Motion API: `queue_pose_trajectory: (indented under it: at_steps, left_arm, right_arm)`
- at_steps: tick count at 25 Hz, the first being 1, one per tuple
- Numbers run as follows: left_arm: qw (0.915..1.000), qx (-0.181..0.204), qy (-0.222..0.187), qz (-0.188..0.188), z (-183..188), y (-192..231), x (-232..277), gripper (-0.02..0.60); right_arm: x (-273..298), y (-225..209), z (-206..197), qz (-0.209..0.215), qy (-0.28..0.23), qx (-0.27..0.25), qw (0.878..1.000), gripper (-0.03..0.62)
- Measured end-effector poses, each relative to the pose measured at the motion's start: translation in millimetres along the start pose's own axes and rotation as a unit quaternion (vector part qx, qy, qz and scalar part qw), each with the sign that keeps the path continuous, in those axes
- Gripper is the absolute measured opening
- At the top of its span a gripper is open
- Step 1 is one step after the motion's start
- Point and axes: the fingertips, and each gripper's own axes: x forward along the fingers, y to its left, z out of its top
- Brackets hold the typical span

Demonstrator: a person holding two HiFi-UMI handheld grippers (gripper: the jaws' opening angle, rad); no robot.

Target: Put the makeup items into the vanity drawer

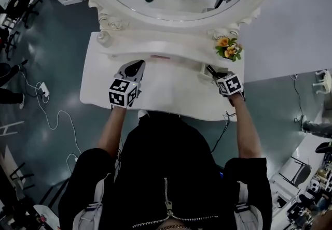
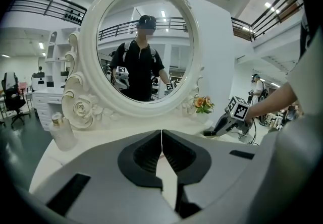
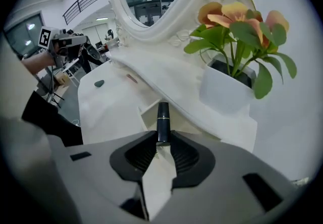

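Left tool, jaws together and empty, hangs above the bare surface, with open room around it. Right tool pinches a black lipstick tube, its far end at the small open drawer; the shelf edge mostly hides the drawer's inside.

On my right gripper, matt grey plastic and ribbed black pads; between them a glossy black lipstick tube with a thin shiny band. Vanity top: smooth, satin-white paint. Mirror: polished glass. Bottle: frosted, translucent.
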Motion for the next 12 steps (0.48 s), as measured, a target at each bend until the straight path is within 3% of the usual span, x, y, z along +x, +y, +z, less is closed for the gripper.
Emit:
queue_pose_trajectory:
  at_steps: [5,12]
  left_arm:
    - [0.9999,-0.005,0.002,0.013,-1.3,-17.7,7.9,0.023]
    - [0.9995,-0.012,0.005,0.03,-3.0,-37.2,10.0,0.023]
  right_arm:
    - [1.1,-1.9,7.2,0.022,-0.002,-0.01,1.0,0.092]
    - [9.7,-8.4,10.4,0.011,-0.007,-0.036,0.999,0.094]
